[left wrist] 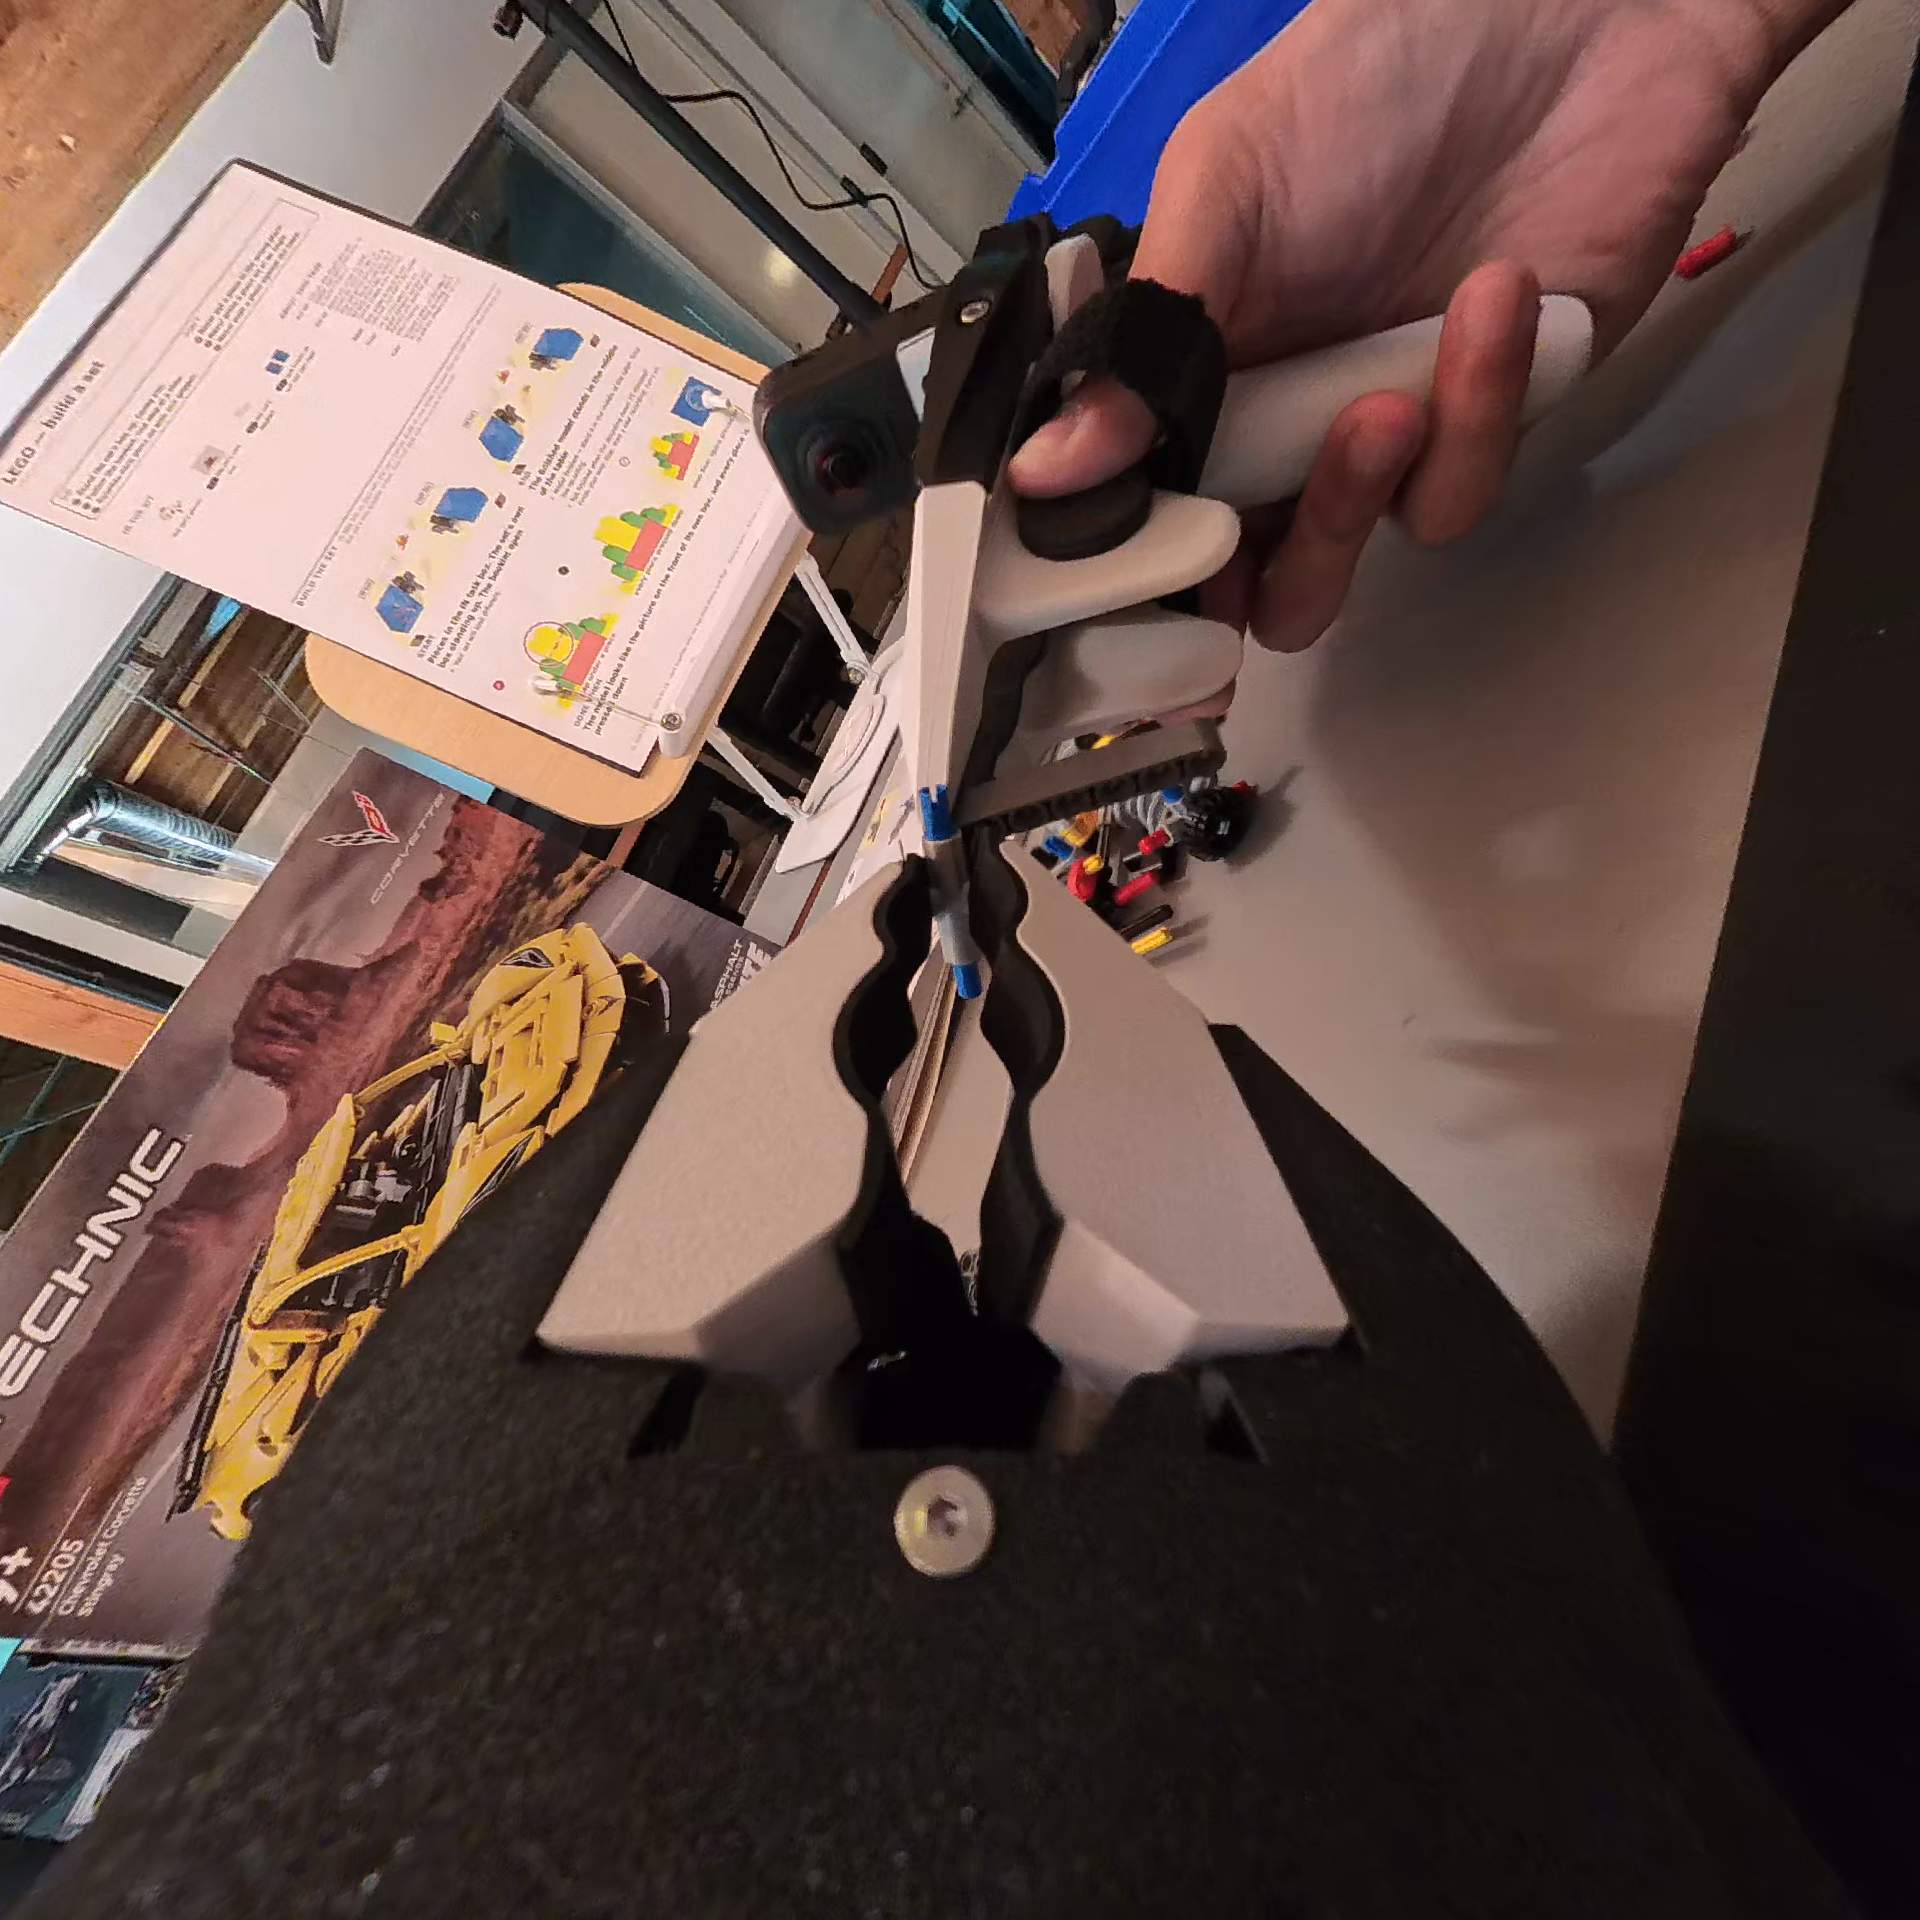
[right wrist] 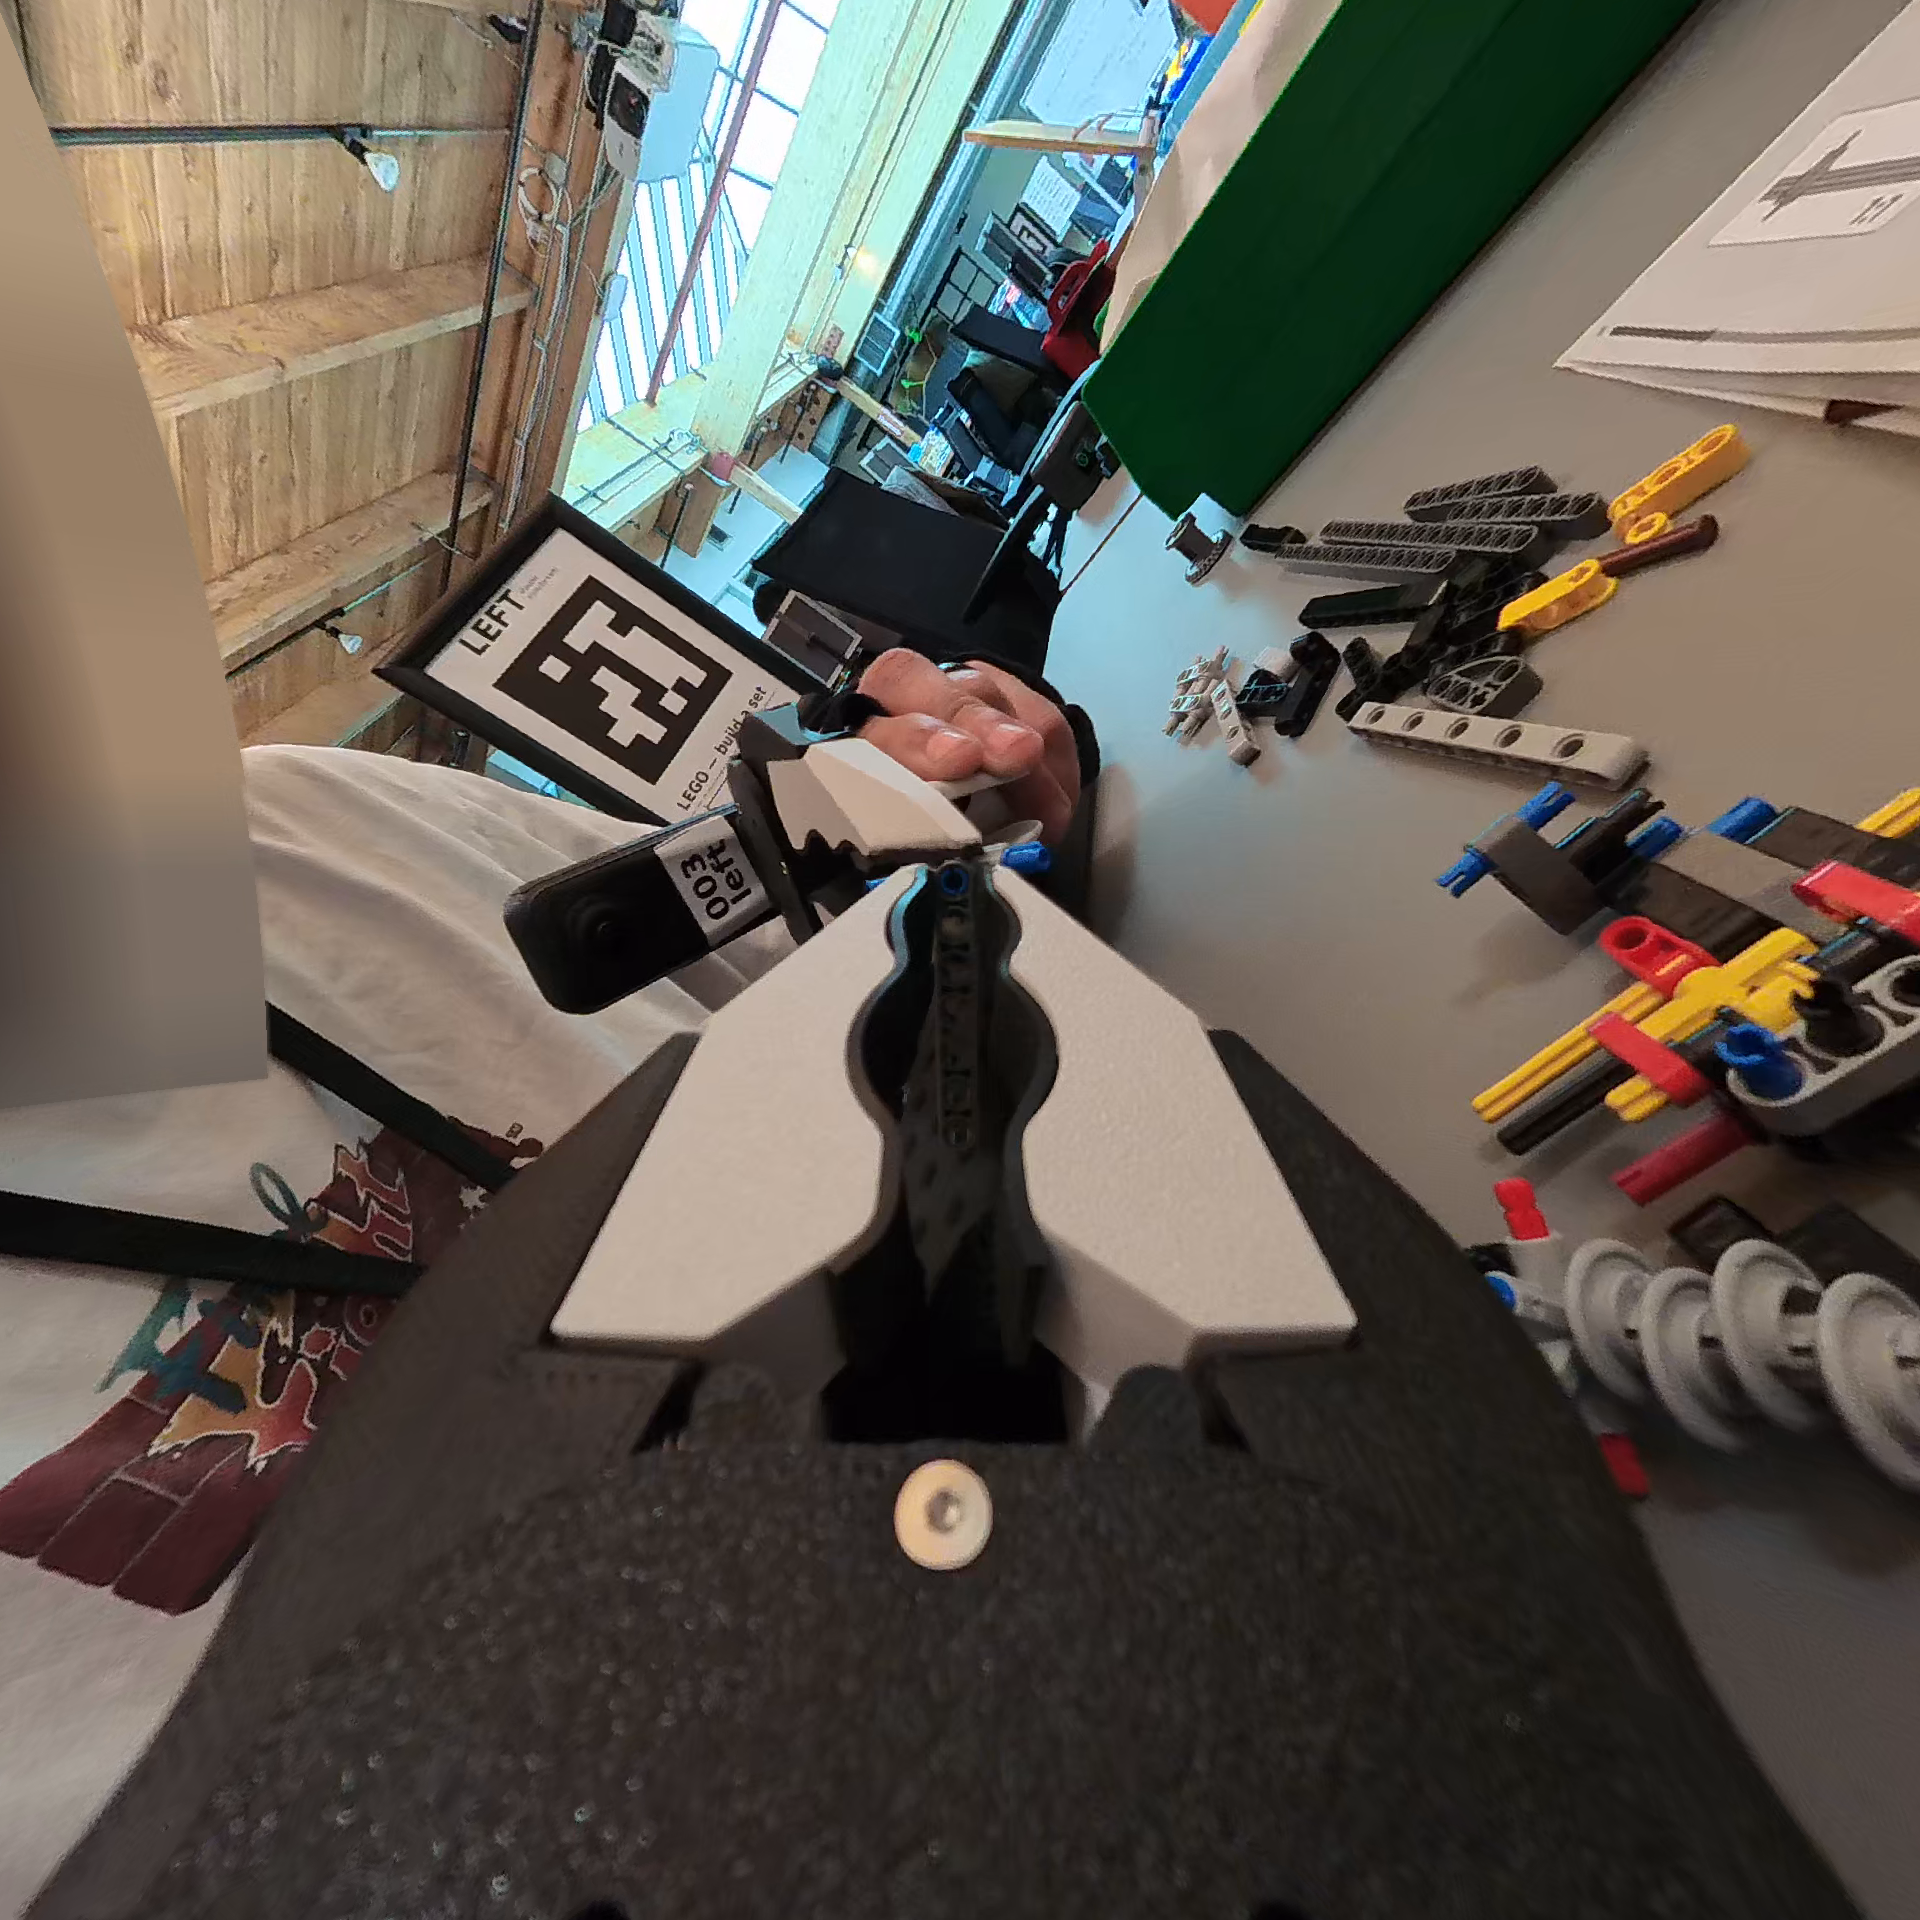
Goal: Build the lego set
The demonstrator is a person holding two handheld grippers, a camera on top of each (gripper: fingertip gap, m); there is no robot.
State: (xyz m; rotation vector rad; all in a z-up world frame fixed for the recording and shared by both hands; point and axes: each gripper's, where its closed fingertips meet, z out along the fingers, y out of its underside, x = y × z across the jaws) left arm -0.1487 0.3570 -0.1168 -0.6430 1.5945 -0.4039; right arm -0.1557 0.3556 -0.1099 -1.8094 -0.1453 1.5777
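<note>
Above the bench, the left gripper [left wrist: 961,935] pinches a blue pin [left wrist: 954,928], tip to tip with the right gripper [right wrist: 948,904], clamped on a dark grey beam [right wrist: 948,1049]; loose lego pieces [right wrist: 1455,613] lie near the bench's far edge

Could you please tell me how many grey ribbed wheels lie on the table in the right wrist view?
4, side by side in a row at the lower right edge. More may lie beyond the frame.

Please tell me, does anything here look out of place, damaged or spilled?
Nothing stands out. Loose bricks lie scattered on the table, as expected mid-build. Both grippers, left and right, meet at one dark beam.
</note>
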